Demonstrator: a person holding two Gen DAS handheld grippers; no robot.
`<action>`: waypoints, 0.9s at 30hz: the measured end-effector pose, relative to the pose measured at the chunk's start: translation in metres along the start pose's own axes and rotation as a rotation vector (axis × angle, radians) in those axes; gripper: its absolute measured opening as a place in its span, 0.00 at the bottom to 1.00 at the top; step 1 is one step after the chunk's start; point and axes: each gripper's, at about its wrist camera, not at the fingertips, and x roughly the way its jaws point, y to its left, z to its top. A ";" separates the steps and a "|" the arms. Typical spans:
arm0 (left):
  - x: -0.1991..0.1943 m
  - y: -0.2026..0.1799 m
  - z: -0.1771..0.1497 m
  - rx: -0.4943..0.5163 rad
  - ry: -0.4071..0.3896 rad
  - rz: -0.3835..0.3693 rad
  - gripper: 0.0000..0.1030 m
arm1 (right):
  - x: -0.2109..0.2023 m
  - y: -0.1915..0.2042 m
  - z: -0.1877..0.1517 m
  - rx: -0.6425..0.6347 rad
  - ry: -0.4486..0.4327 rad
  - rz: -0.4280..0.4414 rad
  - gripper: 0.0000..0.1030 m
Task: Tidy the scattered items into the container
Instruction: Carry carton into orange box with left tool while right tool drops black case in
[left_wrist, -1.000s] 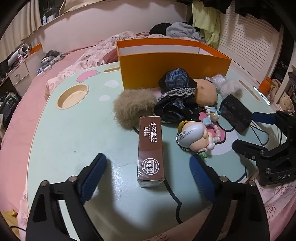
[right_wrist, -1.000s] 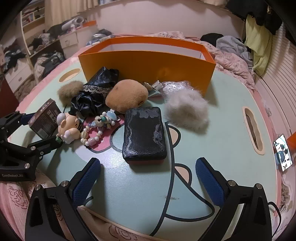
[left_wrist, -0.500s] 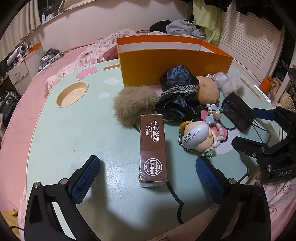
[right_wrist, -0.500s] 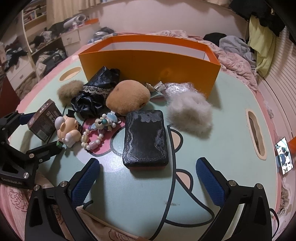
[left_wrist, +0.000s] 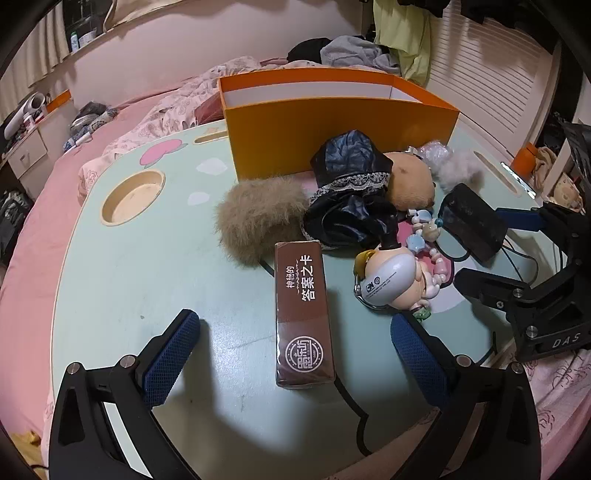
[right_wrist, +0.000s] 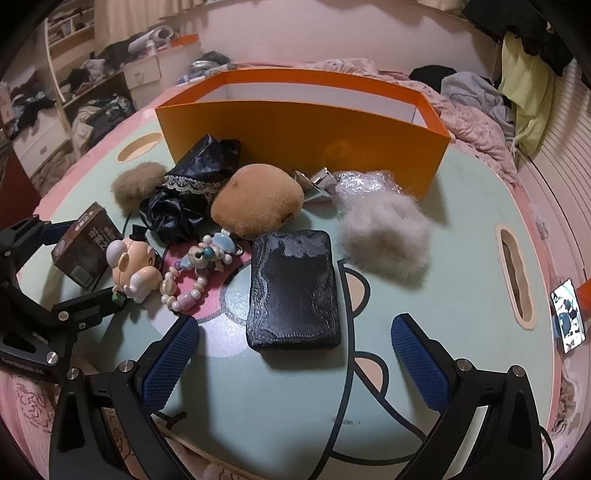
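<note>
An orange box (left_wrist: 340, 131) (right_wrist: 303, 136) stands open at the back of the green table (left_wrist: 147, 258). In front of it lie a brown card box (left_wrist: 303, 314) (right_wrist: 86, 251), a tan fur ball (left_wrist: 258, 218), black lace cloth (left_wrist: 351, 192), a brown plush (right_wrist: 258, 201), a pig figure (left_wrist: 391, 277) (right_wrist: 133, 266), a bead bracelet (right_wrist: 188, 284), a black pouch (right_wrist: 293, 288) and a grey fur ball (right_wrist: 384, 236). My left gripper (left_wrist: 295, 354) is open, straddling the card box's near end. My right gripper (right_wrist: 295, 365) is open, just before the pouch.
The table has a round cup recess (left_wrist: 133, 199) at the left and a slot (right_wrist: 515, 277) at the right. A phone (right_wrist: 569, 321) lies at the right edge. Pink bedding (left_wrist: 33, 229) surrounds the table. Crinkled plastic (right_wrist: 365, 182) lies by the box.
Both grippers have opened wider and moved slightly forward toward the items. The card box and the pouch now sit closer between the fingers. No item has moved.
</note>
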 end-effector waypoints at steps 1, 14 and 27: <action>0.000 0.000 0.000 -0.001 -0.004 0.001 1.00 | 0.000 0.000 0.001 0.000 0.001 0.000 1.00; -0.039 -0.011 -0.004 0.037 -0.191 -0.020 0.20 | -0.019 0.021 -0.006 -0.090 -0.126 -0.033 0.37; -0.064 -0.002 0.036 -0.009 -0.243 -0.193 0.20 | -0.053 0.004 0.018 -0.018 -0.263 -0.024 0.37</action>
